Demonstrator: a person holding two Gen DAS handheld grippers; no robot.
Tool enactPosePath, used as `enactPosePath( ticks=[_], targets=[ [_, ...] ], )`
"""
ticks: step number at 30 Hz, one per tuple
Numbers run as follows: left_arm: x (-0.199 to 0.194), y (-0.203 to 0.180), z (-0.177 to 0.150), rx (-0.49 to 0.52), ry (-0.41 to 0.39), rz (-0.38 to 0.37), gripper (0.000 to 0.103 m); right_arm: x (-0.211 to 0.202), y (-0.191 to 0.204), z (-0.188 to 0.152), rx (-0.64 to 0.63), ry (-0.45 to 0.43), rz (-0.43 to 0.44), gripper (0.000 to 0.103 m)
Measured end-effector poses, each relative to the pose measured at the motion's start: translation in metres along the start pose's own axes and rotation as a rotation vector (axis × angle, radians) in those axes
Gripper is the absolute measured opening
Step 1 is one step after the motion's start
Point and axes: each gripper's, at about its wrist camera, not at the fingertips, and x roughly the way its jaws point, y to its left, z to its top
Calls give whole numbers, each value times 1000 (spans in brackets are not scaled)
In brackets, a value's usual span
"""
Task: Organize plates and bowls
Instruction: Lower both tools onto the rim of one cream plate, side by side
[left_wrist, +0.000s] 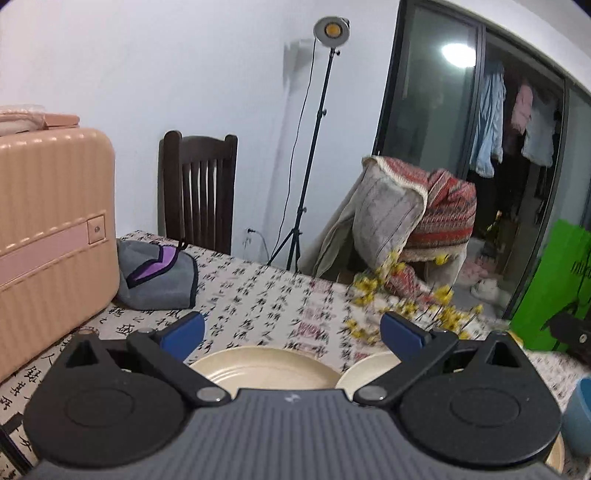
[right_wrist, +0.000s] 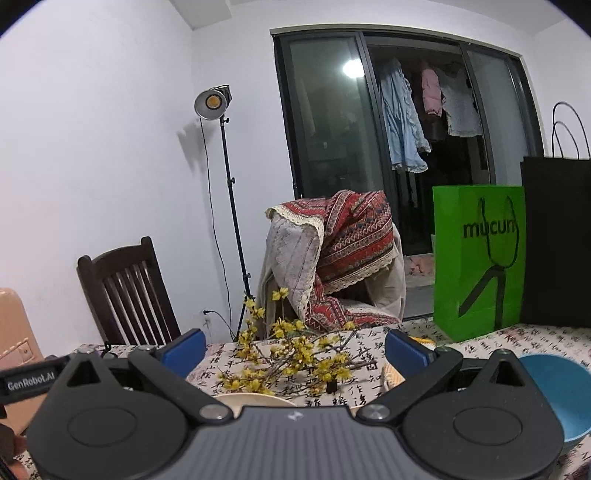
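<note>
A: Left gripper (left_wrist: 291, 330) wide, holding nothing. Right gripper (right_wrist: 295, 347) same: wide, empty, up above the table (right_wrist: 535, 339).

B: Progress?

A: Looks barely begun. Nothing gripped, nothing visibly stacked.

B: Counts?

A: Two cream plates: first plate (left_wrist: 264, 367) just under the left claw, second plate (left_wrist: 369, 371) touching or overlapping its right edge, cannot tell which. One blue bowl (right_wrist: 557, 391) beside the right claw. Yellow flower branch (right_wrist: 295, 354) beyond the plates.

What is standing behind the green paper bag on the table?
A black paper bag stands behind and beside the green bag. Its left part is covered, and what either bag contains is hidden.
</note>
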Motion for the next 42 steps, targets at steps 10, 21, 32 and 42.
enactPosePath(
  ticks=[10,21,32,42],
  targets=[
    [20,-1,-11,2,63,-9,103,20,-24,-23,38,45,7,103],
    [39,0,-26,-2,128,14,103,41,-41,-37,120,125,33,103],
    [52,2,-36,-24,178,-14,103,53,-52,-45,179,170,44,103],
    [62,6,-40,-55,222,-31,103,58,-54,-50,187,193,60,103]
  ],
)
